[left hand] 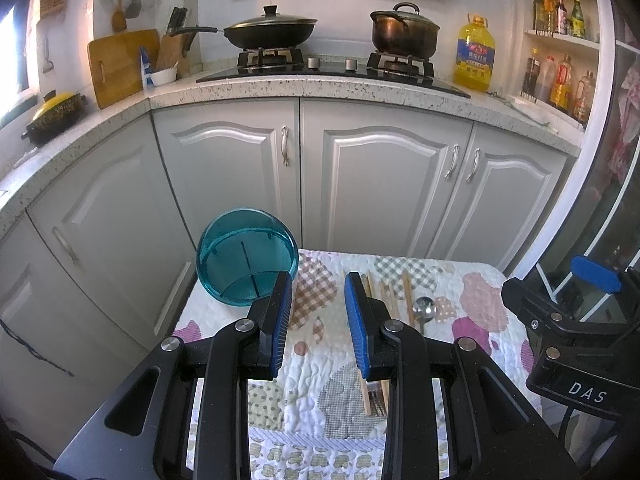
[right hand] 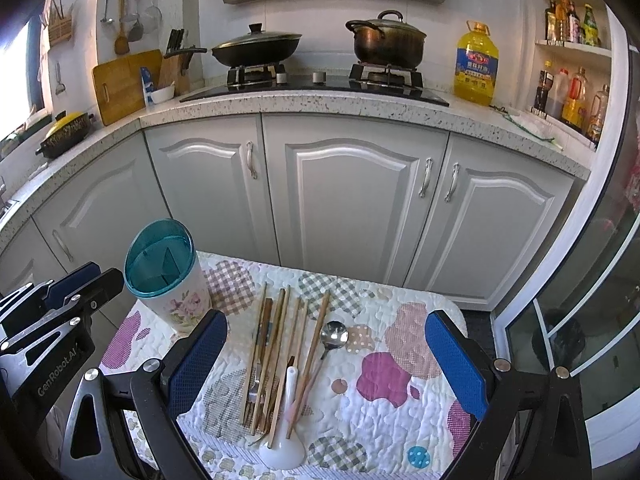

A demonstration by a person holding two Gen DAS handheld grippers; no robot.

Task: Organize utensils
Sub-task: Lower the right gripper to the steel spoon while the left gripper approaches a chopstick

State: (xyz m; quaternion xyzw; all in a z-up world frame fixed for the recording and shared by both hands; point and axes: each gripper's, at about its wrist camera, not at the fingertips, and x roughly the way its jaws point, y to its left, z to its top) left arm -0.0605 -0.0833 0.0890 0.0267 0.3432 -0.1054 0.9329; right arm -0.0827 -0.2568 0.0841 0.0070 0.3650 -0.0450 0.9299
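My left gripper (left hand: 318, 320) fills the foreground of its own view, blue pads (left hand: 280, 320) parted with nothing between them, hovering over the quilted cloth (left hand: 320, 360) that covers a small table. My right gripper (right hand: 326, 364) stands much wider, jaws spread to either side of the utensils and closed on nothing.

The utensils lie in a loose bundle along the middle of the cloth: wooden chopsticks (right hand: 280, 344) side by side, a fork (right hand: 256, 376) among them, a metal spoon (right hand: 334, 336) with its bowl toward the far edge, and a white ladle (right hand: 286, 436) whose bowl rests at the near edge.

At the far left corner of the cloth the utensil holder (right hand: 166, 276) stands upright, its body white with a flower print, its rim teal and its inside split by a divider. It holds nothing that I can see.

Behind the table run grey cabinet doors (right hand: 352, 208) under a speckled worktop (right hand: 320, 102) bearing a wok (right hand: 256, 46), a pot (right hand: 386, 40) and a yellow oil bottle (right hand: 476, 66).
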